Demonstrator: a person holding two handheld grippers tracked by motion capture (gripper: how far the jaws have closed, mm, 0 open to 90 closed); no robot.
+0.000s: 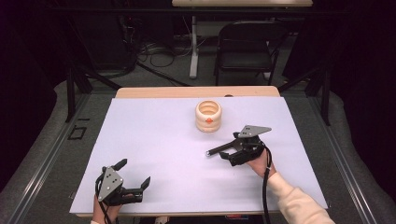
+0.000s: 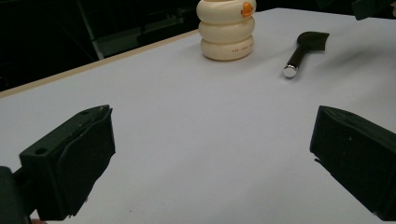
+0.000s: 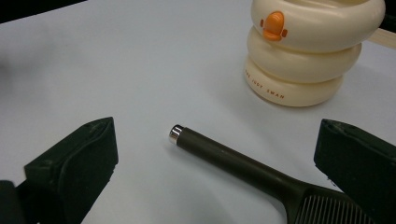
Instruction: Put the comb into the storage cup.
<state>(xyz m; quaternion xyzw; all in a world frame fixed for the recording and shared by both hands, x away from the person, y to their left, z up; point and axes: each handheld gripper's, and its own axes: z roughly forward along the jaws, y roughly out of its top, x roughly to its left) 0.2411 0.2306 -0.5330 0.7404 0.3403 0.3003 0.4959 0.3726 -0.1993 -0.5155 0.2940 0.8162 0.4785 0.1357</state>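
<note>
A dark long-handled tool (image 3: 233,161) with a silver end cap and a slotted head lies flat on the white table sheet. My right gripper (image 3: 215,134) stands open over it, one jaw on each side of the handle, touching nothing. From above, the tool (image 1: 218,149) points left out of the right gripper (image 1: 232,149). A cream holder of three stacked rings (image 1: 208,116) with an orange mark stands behind it, also the holder (image 3: 303,56). My left gripper (image 1: 135,172) is open and empty near the front left edge, facing the holder (image 2: 227,30) and tool (image 2: 303,49).
The white sheet (image 1: 159,140) covers most of the wooden table (image 1: 196,92). A folding chair (image 1: 245,44) and cables lie on the floor beyond the far edge. Grey floor flanks both sides.
</note>
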